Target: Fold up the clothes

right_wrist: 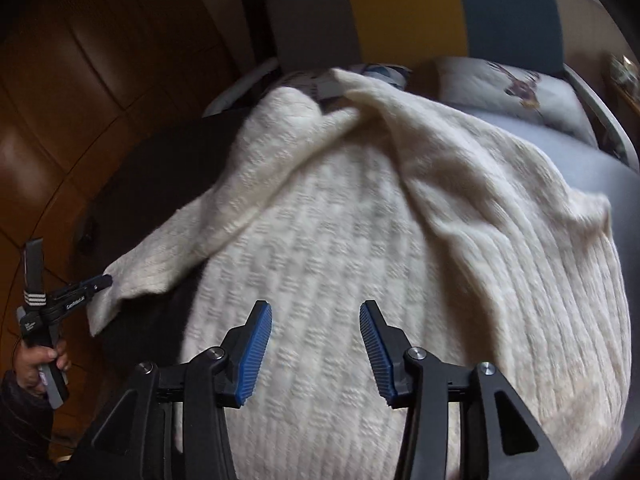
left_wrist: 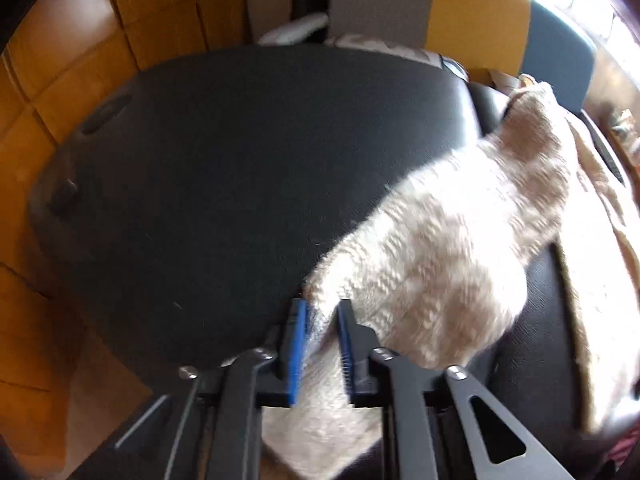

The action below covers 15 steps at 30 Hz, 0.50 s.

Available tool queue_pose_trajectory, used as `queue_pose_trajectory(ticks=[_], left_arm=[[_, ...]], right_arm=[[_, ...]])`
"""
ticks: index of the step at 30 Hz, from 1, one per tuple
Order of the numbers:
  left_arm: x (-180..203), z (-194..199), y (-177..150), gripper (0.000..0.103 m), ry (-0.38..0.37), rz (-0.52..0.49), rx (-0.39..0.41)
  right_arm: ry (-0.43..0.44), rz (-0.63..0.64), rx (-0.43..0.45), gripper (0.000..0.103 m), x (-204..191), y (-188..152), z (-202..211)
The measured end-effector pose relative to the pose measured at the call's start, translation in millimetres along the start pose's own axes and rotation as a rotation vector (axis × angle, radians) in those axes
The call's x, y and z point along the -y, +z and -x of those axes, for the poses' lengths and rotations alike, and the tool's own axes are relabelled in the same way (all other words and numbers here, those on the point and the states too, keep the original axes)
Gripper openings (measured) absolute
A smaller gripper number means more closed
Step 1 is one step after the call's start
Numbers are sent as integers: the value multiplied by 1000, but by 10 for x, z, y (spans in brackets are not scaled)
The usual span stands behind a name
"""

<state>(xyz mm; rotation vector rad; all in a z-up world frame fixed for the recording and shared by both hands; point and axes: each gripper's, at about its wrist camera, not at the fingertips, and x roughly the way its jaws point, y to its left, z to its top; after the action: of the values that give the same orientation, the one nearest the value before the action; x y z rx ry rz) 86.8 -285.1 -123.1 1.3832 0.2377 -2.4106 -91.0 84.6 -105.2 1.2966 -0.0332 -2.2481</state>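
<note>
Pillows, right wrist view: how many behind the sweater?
2. A patterned white pillow peeks out behind the cream knitted sweater; a white pillow with a dark print lies right of it. The sweater may hide more.

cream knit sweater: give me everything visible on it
The cream cable-knit sweater looks thick and woolly, with a ribbed hem nearest the right wrist camera. It lies spread but rumpled on a black padded surface, folds bunched at its far end. One sleeve stretches out to the left, its cuff pinched between the blue pads of the left gripper. The right gripper hovers open over the body, gripping nothing.
</note>
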Motion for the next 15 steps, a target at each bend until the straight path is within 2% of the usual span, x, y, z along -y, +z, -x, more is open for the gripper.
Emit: queue_pose_trajectory(ticks=[3, 6, 8, 11, 13, 15], left_arm=[[-164, 66, 64, 12, 16, 44, 48], [-410, 157, 109, 12, -25, 88, 91], [-504, 187, 133, 13, -32, 96, 105], [-555, 115, 118, 13, 17, 70, 88], [-657, 56, 72, 13, 24, 67, 76], [-530, -108, 185, 13, 29, 73, 63]], right_arm=[[53, 109, -11, 47, -429, 261, -225], [123, 212, -9, 47, -879, 477, -430], [130, 266, -45, 47, -1120, 568, -641], [104, 312, -120, 47, -1372, 669, -1000], [82, 292, -179, 47, -1422, 708, -1243], [68, 268, -228, 47, -1441, 717, -1451]])
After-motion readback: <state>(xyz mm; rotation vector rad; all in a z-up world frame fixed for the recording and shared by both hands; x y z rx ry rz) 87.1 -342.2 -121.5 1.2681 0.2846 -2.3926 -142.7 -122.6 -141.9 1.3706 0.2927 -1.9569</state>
